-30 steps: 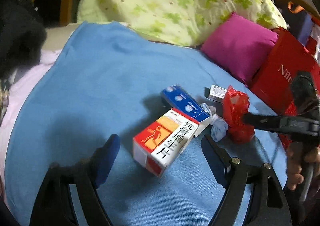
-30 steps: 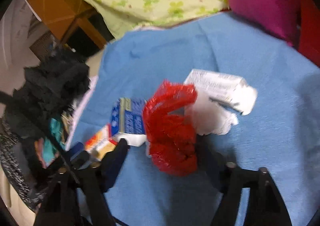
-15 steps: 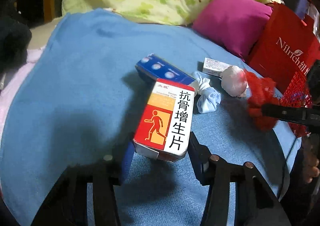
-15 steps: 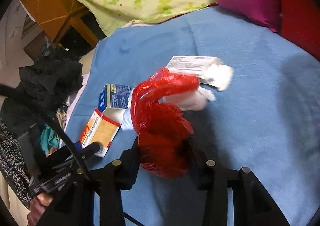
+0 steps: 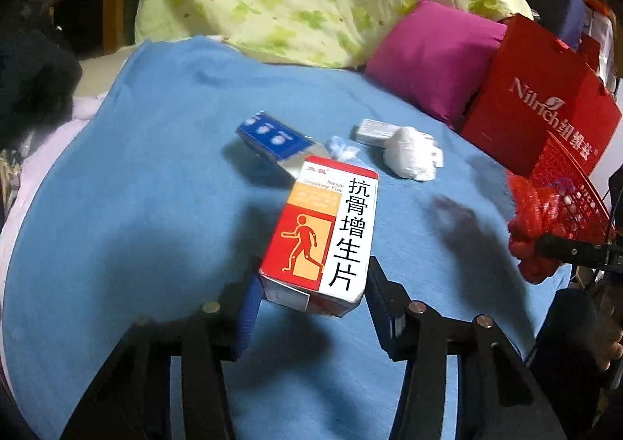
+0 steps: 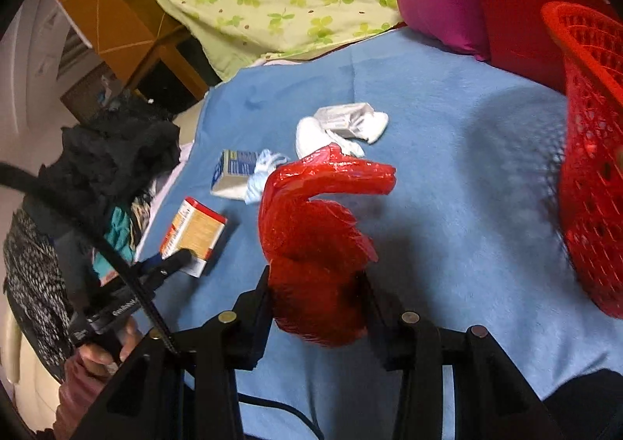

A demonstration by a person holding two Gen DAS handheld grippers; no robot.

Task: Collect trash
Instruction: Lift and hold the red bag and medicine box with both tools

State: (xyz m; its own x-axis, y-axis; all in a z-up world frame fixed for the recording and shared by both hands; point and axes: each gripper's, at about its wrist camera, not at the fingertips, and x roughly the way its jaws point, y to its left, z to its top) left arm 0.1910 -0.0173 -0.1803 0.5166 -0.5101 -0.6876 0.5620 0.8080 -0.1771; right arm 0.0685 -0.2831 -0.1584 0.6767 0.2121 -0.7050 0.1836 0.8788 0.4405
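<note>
Left gripper [image 5: 311, 307] is clenched on the medicine box [image 5: 323, 233]. Right gripper [image 6: 317, 296] is clenched on the red plastic bag [image 6: 315, 237], near the red basket [image 6: 592, 175], above the blue blanket [image 6: 447, 175].

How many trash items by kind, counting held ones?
Boxes: 3, red-and-white box, blue box, small white box
Plastic bags: 3, red bag, white bag, light blue bag
Total: 6

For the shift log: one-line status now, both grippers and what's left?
left gripper: shut on red-white medicine carton | right gripper: shut on crumpled red plastic bag | red mesh basket: near right
</note>
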